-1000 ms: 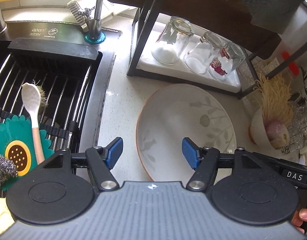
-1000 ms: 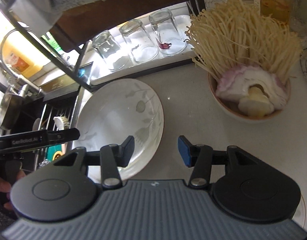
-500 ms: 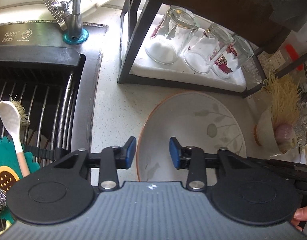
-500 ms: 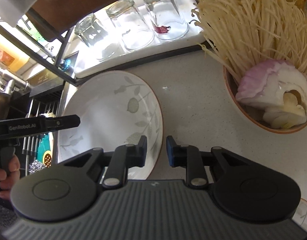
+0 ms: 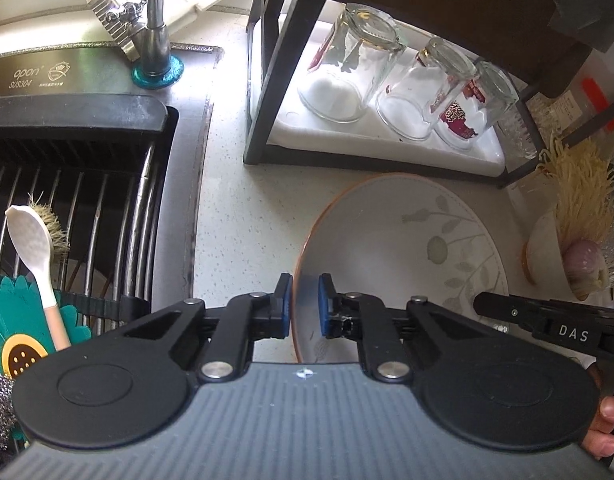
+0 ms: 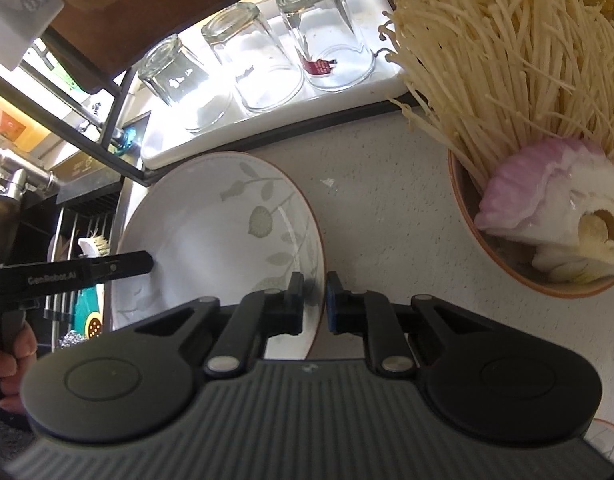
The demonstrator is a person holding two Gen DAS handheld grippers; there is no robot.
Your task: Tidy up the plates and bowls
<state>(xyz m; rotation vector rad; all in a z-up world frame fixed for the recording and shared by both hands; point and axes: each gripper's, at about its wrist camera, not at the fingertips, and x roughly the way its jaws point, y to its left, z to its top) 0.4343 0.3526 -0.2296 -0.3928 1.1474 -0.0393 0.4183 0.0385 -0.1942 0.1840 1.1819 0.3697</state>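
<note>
Both tools point(image 5: 305, 306) point(image 6: 314, 304) pinch opposite rims of the leaf-patterned plate point(image 6: 211, 232).

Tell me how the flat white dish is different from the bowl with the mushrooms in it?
The leaf-patterned plate is wide, shallow and empty; the bowl is deeper and packed with enoki mushrooms and a cut onion. Both tools' pads sit on either side of the plate's rim, while nothing touches the bowl. Both are white inside with an orange-brown rim and sit on the counter.

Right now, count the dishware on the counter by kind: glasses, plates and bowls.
Upturned glasses: 3
Leaf-pattern plates: 1
Bowls holding mushrooms: 1
Total: 5
</note>
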